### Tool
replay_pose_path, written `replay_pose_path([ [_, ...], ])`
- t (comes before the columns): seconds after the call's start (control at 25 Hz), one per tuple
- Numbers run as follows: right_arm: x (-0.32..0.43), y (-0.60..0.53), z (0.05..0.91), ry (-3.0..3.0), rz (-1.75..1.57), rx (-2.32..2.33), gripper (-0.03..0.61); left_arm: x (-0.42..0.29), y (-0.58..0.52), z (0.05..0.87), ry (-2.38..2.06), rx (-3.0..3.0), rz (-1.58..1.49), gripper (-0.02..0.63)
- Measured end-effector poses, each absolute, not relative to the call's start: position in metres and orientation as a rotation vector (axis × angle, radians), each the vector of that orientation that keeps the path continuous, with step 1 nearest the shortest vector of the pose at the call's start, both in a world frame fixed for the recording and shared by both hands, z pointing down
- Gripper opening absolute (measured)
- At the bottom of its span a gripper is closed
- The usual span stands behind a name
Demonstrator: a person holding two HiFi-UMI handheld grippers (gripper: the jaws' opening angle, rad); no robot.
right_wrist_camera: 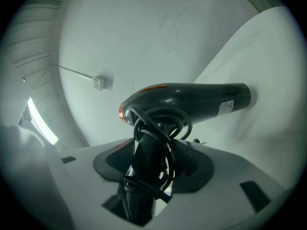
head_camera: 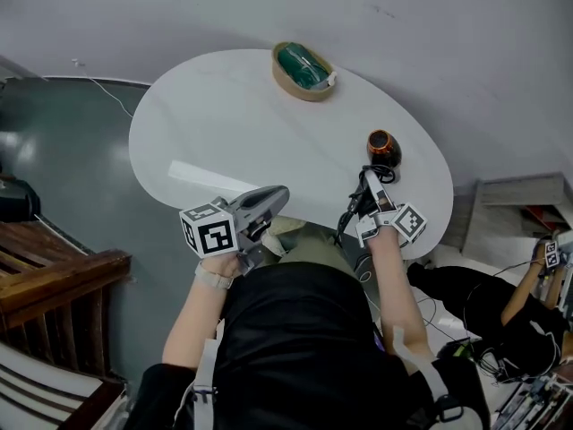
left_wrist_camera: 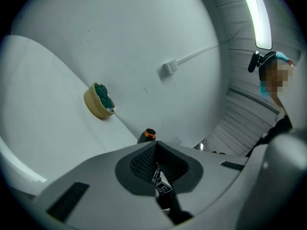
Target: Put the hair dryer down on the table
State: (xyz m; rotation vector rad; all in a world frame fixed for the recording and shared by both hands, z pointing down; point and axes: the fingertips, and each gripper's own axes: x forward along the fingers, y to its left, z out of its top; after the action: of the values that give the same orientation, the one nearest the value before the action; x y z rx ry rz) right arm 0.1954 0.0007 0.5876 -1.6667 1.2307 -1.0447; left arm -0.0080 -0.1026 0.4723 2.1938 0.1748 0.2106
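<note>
At the near right end of the white oval surface, the black hair dryer with an orange-ringed end is in hand and not yet set down.
The right claw pinches the dryer's cord-wrapped handle, with the barrel level over the surface's right end; whether it touches the top cannot be told. Lowering and release look like what is left to do. The left claw is pressed together on nothing, just off the near edge to the left. A tan oval bowl with green contents sits on the far side, well apart.
</note>
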Motion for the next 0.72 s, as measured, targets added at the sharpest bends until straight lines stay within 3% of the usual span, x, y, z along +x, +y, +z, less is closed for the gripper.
replay_pose_path([
  [0.72,0.222,-0.083,0.620,1.382,-1.309,-1.681,0.239,-0.013,-0.125,0.479,-0.167,2.152,0.150,0.011],
])
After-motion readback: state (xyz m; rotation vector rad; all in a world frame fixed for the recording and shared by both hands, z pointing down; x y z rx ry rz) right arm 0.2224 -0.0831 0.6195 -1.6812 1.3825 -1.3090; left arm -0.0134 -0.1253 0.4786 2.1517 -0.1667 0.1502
